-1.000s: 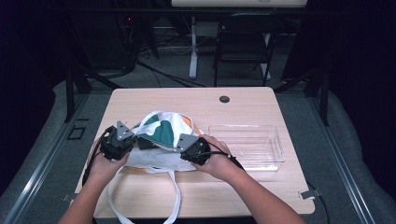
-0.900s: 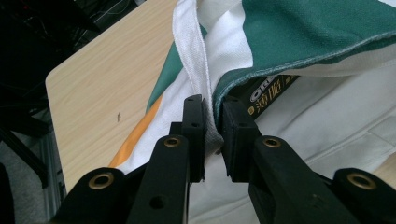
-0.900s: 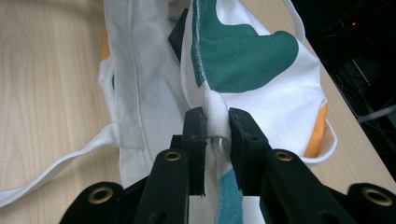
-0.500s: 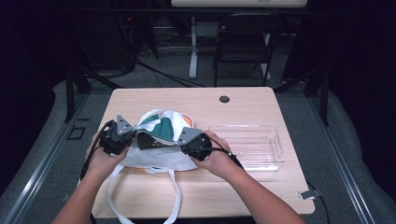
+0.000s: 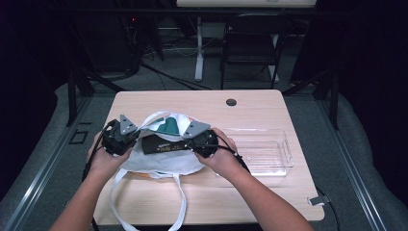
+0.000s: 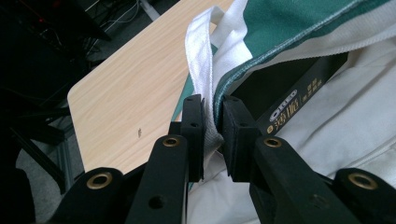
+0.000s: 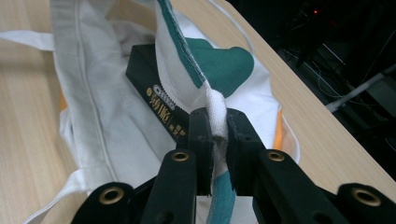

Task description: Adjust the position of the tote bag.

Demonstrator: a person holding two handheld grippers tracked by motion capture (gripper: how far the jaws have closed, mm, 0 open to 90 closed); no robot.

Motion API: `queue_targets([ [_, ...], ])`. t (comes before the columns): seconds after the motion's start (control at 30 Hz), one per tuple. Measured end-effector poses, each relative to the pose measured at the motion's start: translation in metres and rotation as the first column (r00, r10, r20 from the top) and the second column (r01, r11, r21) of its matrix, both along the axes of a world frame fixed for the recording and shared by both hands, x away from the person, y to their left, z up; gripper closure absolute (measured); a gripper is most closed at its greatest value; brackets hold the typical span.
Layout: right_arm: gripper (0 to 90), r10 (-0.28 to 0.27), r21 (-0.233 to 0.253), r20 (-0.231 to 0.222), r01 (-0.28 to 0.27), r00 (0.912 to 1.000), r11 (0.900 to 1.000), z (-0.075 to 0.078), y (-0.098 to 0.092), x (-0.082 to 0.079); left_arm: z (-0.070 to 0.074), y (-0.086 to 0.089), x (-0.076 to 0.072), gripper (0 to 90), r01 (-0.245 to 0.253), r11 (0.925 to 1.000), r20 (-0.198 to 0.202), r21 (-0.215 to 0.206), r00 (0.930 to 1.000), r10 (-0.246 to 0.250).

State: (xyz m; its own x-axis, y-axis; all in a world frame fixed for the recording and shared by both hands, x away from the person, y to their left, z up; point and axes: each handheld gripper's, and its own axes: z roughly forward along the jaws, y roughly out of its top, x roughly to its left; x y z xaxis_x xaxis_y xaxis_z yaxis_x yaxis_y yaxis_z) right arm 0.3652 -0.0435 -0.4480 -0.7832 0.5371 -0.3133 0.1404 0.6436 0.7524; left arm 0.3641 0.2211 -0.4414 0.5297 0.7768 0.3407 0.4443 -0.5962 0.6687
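Note:
A white tote bag point(image 5: 163, 161) with a green lining lies on the wooden table point(image 5: 250, 110). A long black box with gold lettering point(image 5: 166, 144) sits in the bag's mouth, between the two grippers. My left gripper point(image 5: 132, 137) is shut on the bag's rim at its left end. In the left gripper view the jaws point(image 6: 212, 102) pinch the green-edged rim and the foot of a white strap point(image 6: 198, 51), with the box point(image 6: 289, 93) just beyond. My right gripper point(image 5: 192, 139) is shut on the rim at the other end. There the jaws point(image 7: 218, 114) clamp white strap and green hem beside the box point(image 7: 154, 93).
A clear plastic tray point(image 5: 262, 151) stands to the right of the bag, close to the right hand. The bag's long white straps point(image 5: 144, 202) trail over the table's near edge. A dark cable hole point(image 5: 231, 102) is at the back, with a chair point(image 5: 250, 48) behind the table.
Both grippers have risen and moved slightly away from the person with the rim held. The bag's mouth has drawn tighter, and the black box now shows along it.

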Motion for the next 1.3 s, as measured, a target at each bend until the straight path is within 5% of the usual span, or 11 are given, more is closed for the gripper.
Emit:
queue_targets([
  [0.3,82.2,-0.047,0.020,-0.011,0.048,0.9988,0.999,0.005,0.001,0.014,-0.001,-0.001,0.007,77.4,-0.007,0.9998,0.007,0.019,0.9999,0.007],
  [0.67,82.1,-0.061,0.013,-0.011,0.061,0.9981,0.998,0.008,0.001,0.022,0.000,0.012,0.004,56.8,-0.019,0.9998,0.022,0.011,0.9996,0.019],
  [0.9,82.1,-0.063,0.011,-0.007,0.064,0.9980,0.998,0.008,-0.001,0.023,-0.003,0.032,0.000,54.3,-0.045,0.9990,0.005,0.003,0.9990,0.045],
  [1.3,82.1,-0.075,0.014,-0.003,0.075,0.9971,0.997,0.010,-0.004,0.026,-0.025,0.048,-0.002,56.5,-0.051,0.9960,-0.039,0.073,0.9978,0.054],
])
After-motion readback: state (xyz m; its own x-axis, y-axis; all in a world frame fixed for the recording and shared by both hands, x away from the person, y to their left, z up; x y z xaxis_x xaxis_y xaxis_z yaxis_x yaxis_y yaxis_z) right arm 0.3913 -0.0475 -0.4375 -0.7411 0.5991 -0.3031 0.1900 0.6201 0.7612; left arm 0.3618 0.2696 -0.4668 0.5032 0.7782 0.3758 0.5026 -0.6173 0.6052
